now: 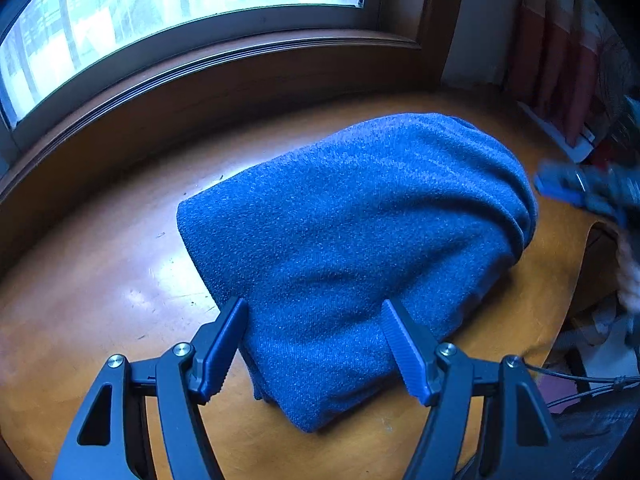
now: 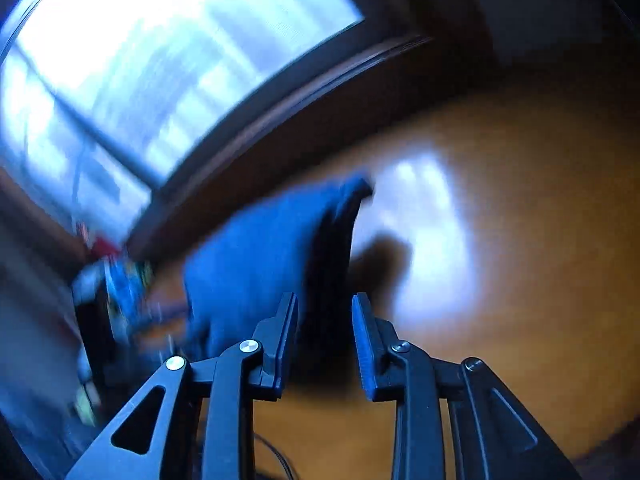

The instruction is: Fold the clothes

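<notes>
A blue knitted garment (image 1: 352,240) lies folded in a thick bundle on the wooden table (image 1: 100,280). My left gripper (image 1: 314,310) hovers open just over the bundle's near edge, one finger at each side, gripping nothing. At the right edge of the left wrist view, the right gripper (image 1: 580,192) shows as a blur, apart from the cloth. The right wrist view is smeared by motion: the blue garment (image 2: 256,256) lies ahead and left of my right gripper (image 2: 325,304), which is open and holds nothing.
A window with a dark wooden sill (image 1: 240,80) runs along the table's far side. Red books or boxes (image 1: 560,80) stand at the back right. The table's right edge (image 1: 576,280) drops to cluttered floor with cables (image 1: 580,384).
</notes>
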`<state>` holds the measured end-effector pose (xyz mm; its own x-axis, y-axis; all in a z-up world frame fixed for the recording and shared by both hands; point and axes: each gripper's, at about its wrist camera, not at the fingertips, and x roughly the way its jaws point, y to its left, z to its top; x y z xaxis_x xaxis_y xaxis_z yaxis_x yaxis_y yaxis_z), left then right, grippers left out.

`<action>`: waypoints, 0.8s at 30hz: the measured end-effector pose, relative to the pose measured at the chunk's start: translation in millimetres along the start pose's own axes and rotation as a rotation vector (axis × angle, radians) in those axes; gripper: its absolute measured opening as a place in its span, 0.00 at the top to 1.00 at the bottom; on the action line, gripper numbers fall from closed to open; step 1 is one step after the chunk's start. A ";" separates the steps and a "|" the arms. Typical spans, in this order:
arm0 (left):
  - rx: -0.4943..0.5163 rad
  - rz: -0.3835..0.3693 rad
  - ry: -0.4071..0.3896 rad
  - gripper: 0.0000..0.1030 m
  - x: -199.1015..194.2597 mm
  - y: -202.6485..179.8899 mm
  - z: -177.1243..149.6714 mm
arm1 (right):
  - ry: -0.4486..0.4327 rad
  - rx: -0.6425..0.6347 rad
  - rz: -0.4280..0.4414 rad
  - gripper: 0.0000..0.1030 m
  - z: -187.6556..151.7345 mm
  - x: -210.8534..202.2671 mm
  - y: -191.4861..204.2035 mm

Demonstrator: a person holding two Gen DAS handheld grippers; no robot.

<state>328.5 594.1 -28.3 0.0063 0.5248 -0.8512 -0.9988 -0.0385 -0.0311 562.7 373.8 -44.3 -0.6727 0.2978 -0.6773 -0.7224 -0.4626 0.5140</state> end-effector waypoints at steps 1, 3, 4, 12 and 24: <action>0.002 -0.002 0.002 0.33 0.7 0.2 0.4 | 0.008 -0.025 -0.015 0.72 -6.8 0.4 3.3; 0.007 -0.004 0.003 0.33 3.4 2.9 3.2 | 0.010 -0.058 -0.024 0.72 -16.7 1.4 6.0; 0.011 -0.003 0.004 0.33 4.0 3.4 3.6 | 0.009 -0.059 -0.017 0.72 -18.2 2.6 5.8; 0.018 0.012 0.010 0.33 5.6 4.9 5.5 | -0.029 -0.132 -0.015 0.97 -4.8 1.0 15.3; 0.014 0.040 0.022 0.33 8.3 10.2 8.6 | -0.017 -0.203 -0.075 0.90 6.0 -22.1 17.1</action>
<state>317.9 605.4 -31.2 -0.0329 0.5046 -0.8627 -0.9988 -0.0470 0.0105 564.2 364.3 -17.4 -0.6223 0.3507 -0.6998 -0.7243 -0.5971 0.3449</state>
